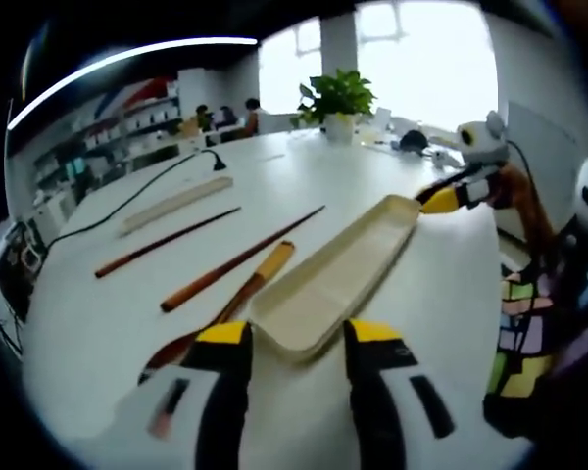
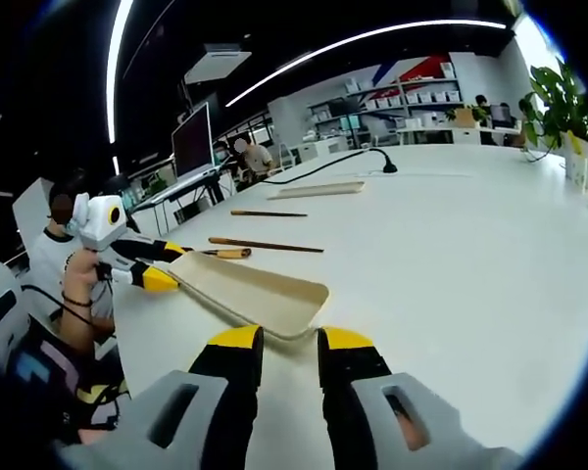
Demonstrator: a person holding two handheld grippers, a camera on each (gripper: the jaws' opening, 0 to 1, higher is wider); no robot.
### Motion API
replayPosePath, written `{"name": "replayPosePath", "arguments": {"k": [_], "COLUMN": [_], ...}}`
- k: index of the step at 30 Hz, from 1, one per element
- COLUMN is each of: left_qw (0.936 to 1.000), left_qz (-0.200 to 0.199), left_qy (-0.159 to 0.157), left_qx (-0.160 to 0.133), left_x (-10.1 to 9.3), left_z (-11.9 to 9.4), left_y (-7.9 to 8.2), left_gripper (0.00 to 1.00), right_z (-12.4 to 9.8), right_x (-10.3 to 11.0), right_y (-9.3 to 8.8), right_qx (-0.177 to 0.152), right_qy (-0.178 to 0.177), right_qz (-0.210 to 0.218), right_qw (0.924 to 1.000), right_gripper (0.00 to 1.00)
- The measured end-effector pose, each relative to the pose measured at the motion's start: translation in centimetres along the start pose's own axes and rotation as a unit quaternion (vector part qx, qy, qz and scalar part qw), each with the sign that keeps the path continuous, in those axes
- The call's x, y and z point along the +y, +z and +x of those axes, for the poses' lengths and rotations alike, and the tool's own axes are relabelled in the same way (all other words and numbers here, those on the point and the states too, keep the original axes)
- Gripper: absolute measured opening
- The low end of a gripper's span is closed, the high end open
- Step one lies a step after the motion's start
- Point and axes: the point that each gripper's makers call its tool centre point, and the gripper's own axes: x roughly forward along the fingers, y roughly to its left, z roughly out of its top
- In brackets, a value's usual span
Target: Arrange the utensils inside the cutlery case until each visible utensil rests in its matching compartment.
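A long, empty cream cutlery case (image 1: 338, 274) lies on the white table (image 1: 372, 166), pointing away from me. My left gripper (image 1: 296, 333) holds its near end, a jaw against each side. My right gripper (image 1: 456, 194) grips the far end. In the right gripper view the case (image 2: 250, 292) runs from my right gripper (image 2: 291, 338) to the left gripper (image 2: 165, 264). To the left of the case lie a wooden-handled spoon (image 1: 250, 291) and two dark chopsticks (image 1: 240, 259) (image 1: 167, 242). The right gripper view shows the same spoon handle (image 2: 230, 254) and chopsticks (image 2: 265, 244) (image 2: 268, 212) beyond it.
The flat cream case lid (image 1: 176, 203) (image 2: 318, 188) lies past the chopsticks, by a black cable (image 1: 147, 191). A potted plant (image 1: 338, 98) stands at the table's far end. The person's arm and body (image 2: 69, 284) are beside the table edge.
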Motion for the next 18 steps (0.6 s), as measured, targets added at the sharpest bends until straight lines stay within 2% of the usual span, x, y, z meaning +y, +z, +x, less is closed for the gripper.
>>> {"name": "replayPosePath", "arguments": {"k": [3,10,14,18], "left_qw": [1.0,0.9991,0.999,0.9994], "left_qz": [0.001,0.013,0.013,0.001], "left_qy": [0.008,0.04,0.041,0.033], "left_qx": [0.006,-0.009,-0.013,-0.015], "left_x": [0.1,1.4,1.6,1.5], "left_z": [-0.6,-2.6,-2.6,-2.3], "left_y": [-0.1,0.7,0.6,0.5], "left_gripper": [0.38,0.38,0.38,0.38], "right_z": [-0.2,-1.5,-2.0,-1.9], "right_x": [-0.4,-1.2,-1.8,-1.4], "right_y": [0.0,1.1,2.6,4.4], "right_qx": [-0.005,-0.018,-0.03,-0.036], "right_qy": [-0.005,-0.017,-0.026,-0.022], "right_qz": [0.001,-0.026,-0.035,-0.07], "right_qw": [1.0,0.9994,0.9986,0.9967], "right_gripper": [0.25,0.25,0.25,0.26]}}
